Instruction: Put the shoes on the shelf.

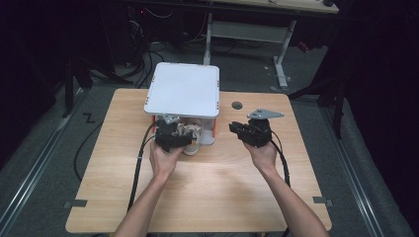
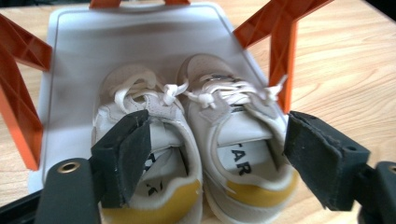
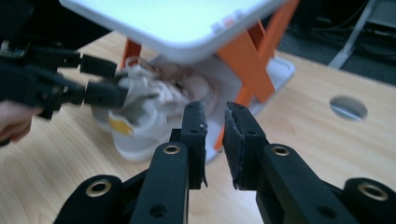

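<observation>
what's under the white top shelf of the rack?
A pair of white shoes with yellow heels sits on the lower tray, heels sticking out toward the left gripper. In the high view, the top shelf covers the toes.

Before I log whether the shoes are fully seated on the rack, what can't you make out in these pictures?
- High view: the shoes sit mostly under the rack's white top shelf and behind the left gripper.
- Left gripper view: the heels run off the bottom edge; its fingers cover the left shoe's side.
- Right gripper view: the shoes are blurred, and the right gripper hides the tray's front edge.
</observation>
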Available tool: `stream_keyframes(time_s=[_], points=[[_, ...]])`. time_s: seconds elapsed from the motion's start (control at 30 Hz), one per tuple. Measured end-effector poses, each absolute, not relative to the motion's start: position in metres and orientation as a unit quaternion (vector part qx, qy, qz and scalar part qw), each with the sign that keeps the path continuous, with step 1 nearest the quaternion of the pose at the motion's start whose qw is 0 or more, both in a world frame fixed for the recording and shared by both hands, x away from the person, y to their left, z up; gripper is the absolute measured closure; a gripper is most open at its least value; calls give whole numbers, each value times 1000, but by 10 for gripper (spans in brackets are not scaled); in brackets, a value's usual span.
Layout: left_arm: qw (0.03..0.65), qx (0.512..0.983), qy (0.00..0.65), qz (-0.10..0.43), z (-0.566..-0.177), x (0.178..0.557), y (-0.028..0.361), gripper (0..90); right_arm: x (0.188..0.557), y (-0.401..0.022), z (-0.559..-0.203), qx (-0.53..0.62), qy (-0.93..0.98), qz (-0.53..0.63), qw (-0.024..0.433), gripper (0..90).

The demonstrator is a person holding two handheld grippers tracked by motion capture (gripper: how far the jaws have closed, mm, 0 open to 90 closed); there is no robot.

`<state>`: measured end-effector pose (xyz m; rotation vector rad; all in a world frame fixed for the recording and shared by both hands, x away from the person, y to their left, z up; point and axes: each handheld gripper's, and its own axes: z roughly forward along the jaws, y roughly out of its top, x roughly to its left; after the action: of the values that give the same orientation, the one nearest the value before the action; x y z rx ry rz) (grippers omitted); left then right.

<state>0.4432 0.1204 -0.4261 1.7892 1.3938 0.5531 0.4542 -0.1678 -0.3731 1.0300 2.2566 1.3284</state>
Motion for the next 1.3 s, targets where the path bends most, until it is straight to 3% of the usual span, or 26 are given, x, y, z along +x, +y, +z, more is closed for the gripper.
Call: stream_keyframes(time_s=[0.23, 0.53, 0.73, 1.17, 1.3], points=[[388, 712, 538, 228, -412, 411, 127, 160, 471, -140, -353, 350, 798, 463, 161, 807], [341, 730, 553, 210, -429, 391, 124, 156, 486, -98, -340, 330, 816, 437, 187, 806], [325, 735, 562, 195, -447, 396, 110, 168, 493, -86, -344, 341, 820, 411, 204, 800], [322, 715, 579, 223, -460, 414, 94, 285, 500, -91, -343, 341, 824, 413, 183, 794], [333, 710, 584, 208, -459, 425, 94, 279, 500, -90, -344, 340, 825, 411, 186, 795]])
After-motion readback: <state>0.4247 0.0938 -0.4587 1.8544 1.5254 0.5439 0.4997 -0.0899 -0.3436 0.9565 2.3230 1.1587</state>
